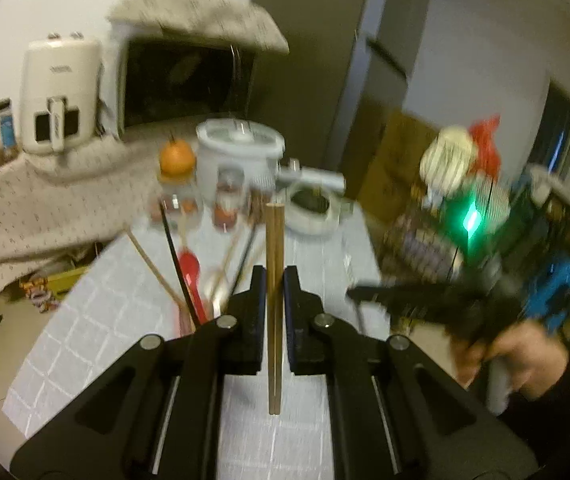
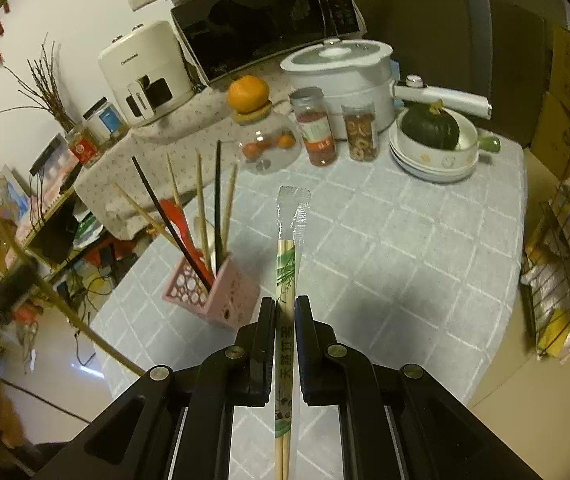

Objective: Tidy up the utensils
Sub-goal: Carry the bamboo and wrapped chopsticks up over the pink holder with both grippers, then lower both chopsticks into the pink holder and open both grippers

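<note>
My left gripper (image 1: pixel 275 280) is shut on a bare pair of wooden chopsticks (image 1: pixel 274 240), held upright above the table. My right gripper (image 2: pixel 285 308) is shut on a pair of wrapped chopsticks (image 2: pixel 287 272) in a clear printed sleeve, pointing forward over the table. A pink perforated utensil holder (image 2: pixel 221 296) stands at the table's left edge, left of my right gripper, and holds several chopsticks and a red spoon (image 1: pixel 191 272). In the left wrist view the right gripper (image 1: pixel 405 296) shows blurred at the right, with a hand on it.
A grey tiled tablecloth (image 2: pixel 405 240) covers the table. At the back stand a glass jar with an orange (image 2: pixel 249 94) on top, two spice jars (image 2: pixel 317 128), a white cooker (image 2: pixel 341 68) and stacked bowls with a green squash (image 2: pixel 429 126). A wire rack (image 2: pixel 565 260) stands right.
</note>
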